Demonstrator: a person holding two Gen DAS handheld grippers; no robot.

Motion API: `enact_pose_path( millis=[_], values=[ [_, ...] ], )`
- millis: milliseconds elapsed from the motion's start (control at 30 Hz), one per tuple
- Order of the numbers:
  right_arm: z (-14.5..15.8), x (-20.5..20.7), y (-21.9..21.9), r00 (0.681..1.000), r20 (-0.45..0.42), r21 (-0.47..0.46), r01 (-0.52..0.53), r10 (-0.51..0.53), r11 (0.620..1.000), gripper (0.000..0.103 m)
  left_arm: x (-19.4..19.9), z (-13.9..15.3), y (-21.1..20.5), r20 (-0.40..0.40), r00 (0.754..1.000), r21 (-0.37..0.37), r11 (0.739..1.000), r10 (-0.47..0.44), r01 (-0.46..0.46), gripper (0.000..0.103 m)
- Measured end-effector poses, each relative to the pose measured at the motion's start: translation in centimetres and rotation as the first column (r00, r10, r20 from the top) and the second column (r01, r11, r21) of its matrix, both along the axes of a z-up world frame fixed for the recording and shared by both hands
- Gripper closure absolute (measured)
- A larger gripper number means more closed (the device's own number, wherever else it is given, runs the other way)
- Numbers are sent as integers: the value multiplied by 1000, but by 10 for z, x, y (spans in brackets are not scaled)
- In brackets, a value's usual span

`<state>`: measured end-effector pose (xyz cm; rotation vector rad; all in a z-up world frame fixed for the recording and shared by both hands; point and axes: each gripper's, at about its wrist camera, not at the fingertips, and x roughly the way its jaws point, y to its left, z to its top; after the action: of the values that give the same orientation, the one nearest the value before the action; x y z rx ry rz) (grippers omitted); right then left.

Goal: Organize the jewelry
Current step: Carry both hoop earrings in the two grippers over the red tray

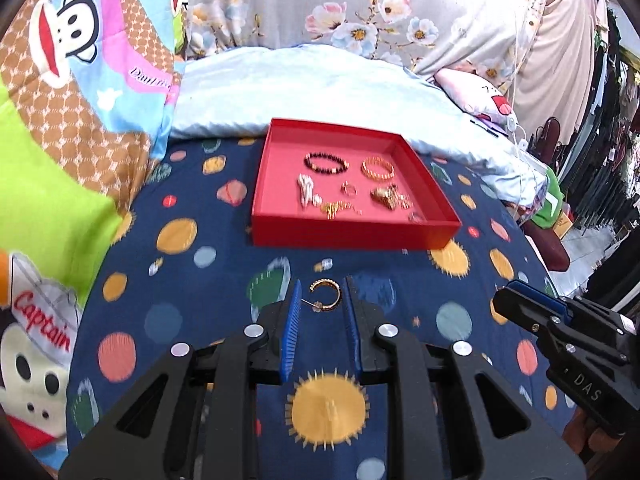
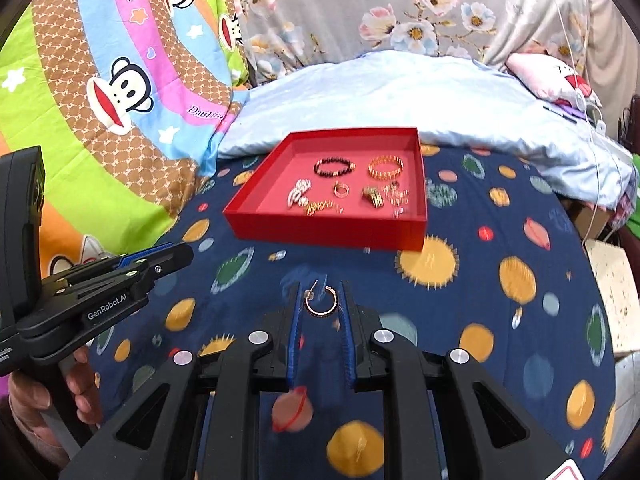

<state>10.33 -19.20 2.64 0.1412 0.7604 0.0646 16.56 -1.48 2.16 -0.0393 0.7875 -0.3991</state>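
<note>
Each gripper, left [image 1: 320, 300] and right [image 2: 320, 300], clamps a gold hoop earring [image 1: 327, 295] [image 2: 321, 300] above the bedspread [image 1: 192, 280], short of the red tray [image 1: 352, 232], where both likely go next.

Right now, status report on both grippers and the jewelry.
Left gripper and right gripper each shut on a gold hoop earring. Red tray ahead, path clear.

Bedroom in a home. Bed [image 1: 192, 312] with navy planet-print sheet fills the frame; cartoon-monkey quilt [image 1: 80, 92] at 10 o'clock, pale blue duvet [image 1: 320, 84] and floral grey fabric [image 1: 320, 4] at 12, pink cartoon pillow [image 1: 476, 92] at 2. Dark hanging clothes [image 1: 600, 160] at 3 o'clock.
</note>
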Motion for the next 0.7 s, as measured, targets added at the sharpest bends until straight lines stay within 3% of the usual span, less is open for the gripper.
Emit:
enact_pose_path(
  millis=[400, 700],
  values=[
    [6, 82, -20, 1000, 24, 17, -5, 5, 1000, 87, 74, 10, -31, 49, 999, 26, 1000, 9, -10, 83],
    [-18, 140, -28, 1000, -28, 17, -6, 7, 1000, 87, 127, -7, -57, 22, 1000, 66, 998, 12, -13, 83]
  ],
)
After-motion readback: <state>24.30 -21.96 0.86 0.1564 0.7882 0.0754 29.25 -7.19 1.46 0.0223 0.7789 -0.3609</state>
